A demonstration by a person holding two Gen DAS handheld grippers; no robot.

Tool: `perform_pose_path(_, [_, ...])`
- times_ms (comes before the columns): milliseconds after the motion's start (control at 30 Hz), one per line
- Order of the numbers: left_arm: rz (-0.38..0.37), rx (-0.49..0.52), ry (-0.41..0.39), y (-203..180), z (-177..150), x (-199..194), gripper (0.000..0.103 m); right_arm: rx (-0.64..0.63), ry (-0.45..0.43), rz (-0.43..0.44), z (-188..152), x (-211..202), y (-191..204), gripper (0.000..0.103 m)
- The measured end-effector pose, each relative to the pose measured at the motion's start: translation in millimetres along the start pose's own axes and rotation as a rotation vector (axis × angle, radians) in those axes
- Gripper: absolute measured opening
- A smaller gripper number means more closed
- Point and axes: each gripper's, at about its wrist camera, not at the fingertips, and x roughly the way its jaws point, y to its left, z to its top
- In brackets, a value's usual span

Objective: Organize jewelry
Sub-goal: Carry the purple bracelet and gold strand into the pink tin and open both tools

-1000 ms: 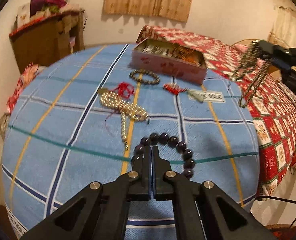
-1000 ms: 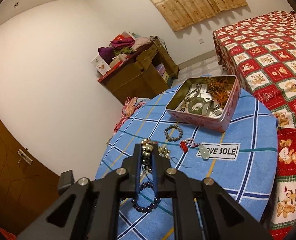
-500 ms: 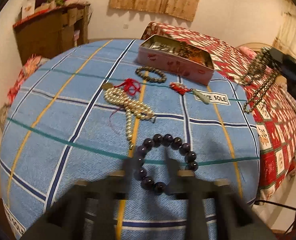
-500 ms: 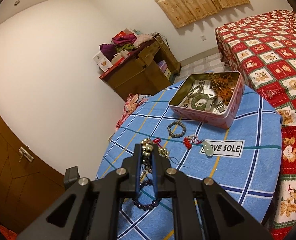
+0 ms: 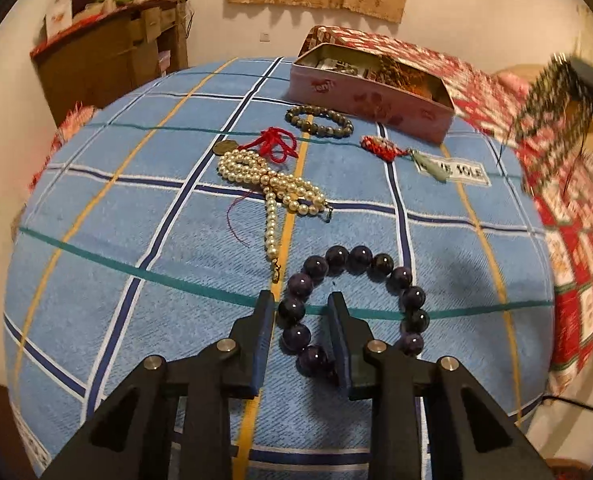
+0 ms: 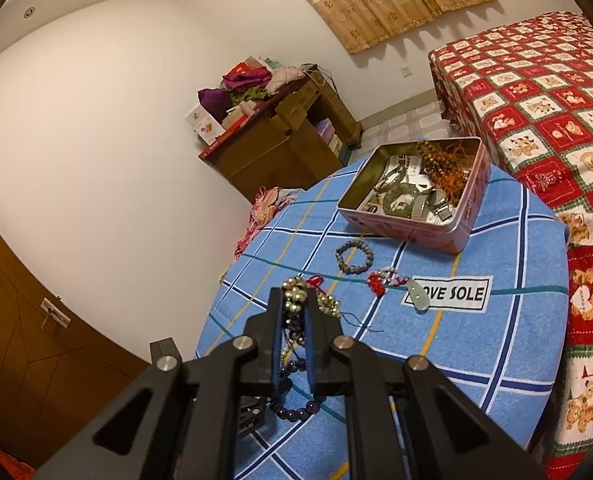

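Straddling the near-left arc of the dark purple bead bracelet (image 5: 360,300), the left gripper (image 5: 301,308) sits low over the blue plaid cloth (image 5: 136,208). Its jaws have just been closing after a wider spread; one strand of beads lies between the pads, with a visible gap on each side, so the pads do not press on it. The bracelet lies flat on the cloth.

Landmark: pink tin (image 5: 376,92), lid off, at the far edge of the cloth.
- Grey-green bead bracelet (image 5: 319,121): just in front of the tin, flat.
- Red knotted charm with pale green pendant (image 5: 392,151): in front of the tin's right end, pendant resting on the white printed label (image 5: 452,169).
- Red cord with a coin (image 5: 270,146): in front of the tin, to the left, touching the pearl necklace (image 5: 272,186).
- Pearl necklace: heaped nearer than the cord, one tail running toward the purple bracelet.
- Purple bracelet: farthest from the tin, at the near part of the cloth.

The right gripper (image 6: 295,300) has its jaws closed on a gold-toned bead strand (image 6: 295,298), held raised to the right of the tin over the red patterned bedspread (image 6: 536,100); the left view shows the strand hanging in loops (image 5: 552,104), blurred. The tin (image 6: 452,232) holds watches, a green bangle and orange-brown beads.
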Motion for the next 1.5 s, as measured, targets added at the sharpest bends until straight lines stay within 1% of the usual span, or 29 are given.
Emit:
perform_pose_path(33, [0.010, 0.016, -0.003, -2, 0, 0, 0.012, 0.001, -0.002, 0.001, 0, 0, 0, 0.012])
perform_pose_path(67, [0.000, 0.021, -0.002, -2, 0, 0, 0.013, 0.001, -0.004, 0.002, -1, -1, 1, 0.012])
perform_pose_path(133, [-0.042, 0.010, -0.003, 1, -1, -1, 0.012, 0.001, -0.007, -0.002, -1, -2, 1, 0.012])
perform_pose_path(200, [-0.041, 0.013, -0.017, 1, -2, -4, 0.012, 0.003, -0.013, -0.001, 0, -5, 1, 0.012])
perform_pose_path(300, [-0.069, -0.006, -0.078, 4, 3, -21, 0.012, 0.006, -0.030, -0.004, 2, -10, -1, 0.012])
perform_pose_path(433, [-0.084, 0.001, -0.185, 3, 25, -56, 0.012, 0.013, -0.056, -0.006, 7, -18, -3, 0.012])
perform_pose_path(633, [-0.097, 0.029, -0.306, -3, 59, -91, 0.012, -0.009, -0.099, -0.001, 22, -27, 3, 0.012])
perform_pose_path(700, [-0.112, 0.031, -0.334, -4, 68, -100, 0.012, -0.023, -0.114, -0.002, 27, -31, 5, 0.012])
perform_pose_path(733, [-0.120, 0.031, -0.349, -4, 78, -103, 0.012, -0.031, -0.125, 0.001, 32, -32, 7, 0.012])
perform_pose_path(900, [-0.158, 0.049, -0.408, -13, 108, -108, 0.013, -0.058, -0.187, -0.003, 57, -41, 10, 0.012])
perform_pose_path(1000, [-0.169, 0.073, -0.432, -24, 125, -106, 0.012, -0.063, -0.218, -0.008, 70, -42, 9, 0.012])
perform_pose_path(1133, [-0.188, 0.098, -0.464, -39, 159, -98, 0.013, -0.054, -0.254, -0.023, 93, -35, -1, 0.012])
perform_pose_path(1233, [-0.196, 0.099, -0.475, -45, 181, -86, 0.013, -0.049, -0.262, -0.033, 106, -24, -11, 0.012])
perform_pose_path(1267, [-0.207, 0.096, -0.474, -48, 193, -77, 0.013, -0.039, -0.263, -0.045, 110, -18, -17, 0.012])
perform_pose_path(1367, [-0.218, 0.091, -0.468, -54, 212, -52, 0.013, -0.019, -0.259, -0.081, 119, 1, -35, 0.012])
perform_pose_path(1433, [-0.209, 0.096, -0.452, -60, 220, -35, 0.013, 0.005, -0.237, -0.108, 122, 22, -51, 0.012])
perform_pose_path(1500, [-0.185, 0.107, -0.417, -68, 230, -7, 0.013, 0.018, -0.220, -0.141, 124, 38, -66, 0.012])
